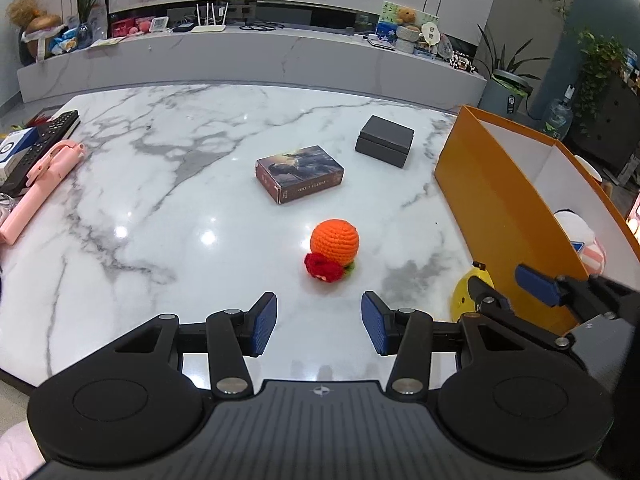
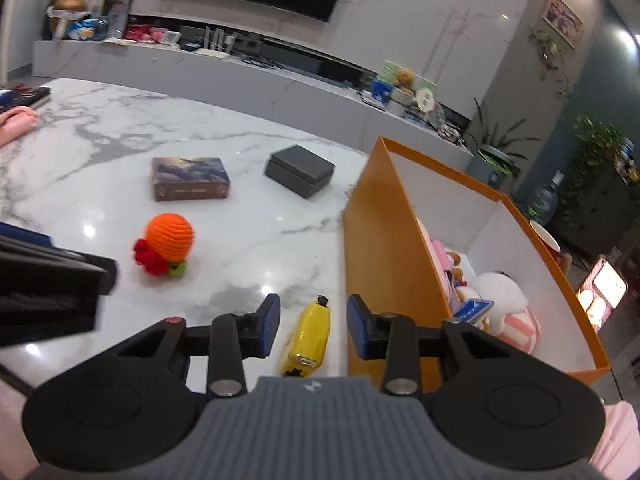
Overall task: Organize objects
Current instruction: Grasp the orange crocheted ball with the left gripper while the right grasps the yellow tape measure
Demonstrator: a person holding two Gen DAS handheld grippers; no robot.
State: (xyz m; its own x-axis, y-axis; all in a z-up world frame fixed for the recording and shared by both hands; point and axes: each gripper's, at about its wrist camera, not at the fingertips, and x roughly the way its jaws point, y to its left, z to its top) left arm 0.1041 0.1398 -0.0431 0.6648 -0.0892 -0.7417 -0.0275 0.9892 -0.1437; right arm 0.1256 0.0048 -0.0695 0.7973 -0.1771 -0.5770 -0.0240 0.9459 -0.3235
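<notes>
While my right claw (image 2: 313, 328) hangs with its jaws apart on either side of the yellow toy (image 2: 307, 338), I judge this the step in hand: closing on it and lifting it into the orange box (image 2: 384, 248), which stands at the tabletop's right edge, just beside the toy; the box already holds plush things, so I take it as the place where everything is meant to go. My left claw (image 1: 319, 325) is likewise spread and empty, low over the near edge of the tabletop (image 1: 160, 208), pointed toward the orange crochet ball (image 1: 334, 247), which sits near the middle; beyond it lie the card box (image 1: 300, 172) and the dark grey case (image 1: 385, 141), toward the far edge, all well apart. The toy lies lengthwise along my fingers, which suits a grip across its narrow sides; I think its glossy skin could slip.
</notes>
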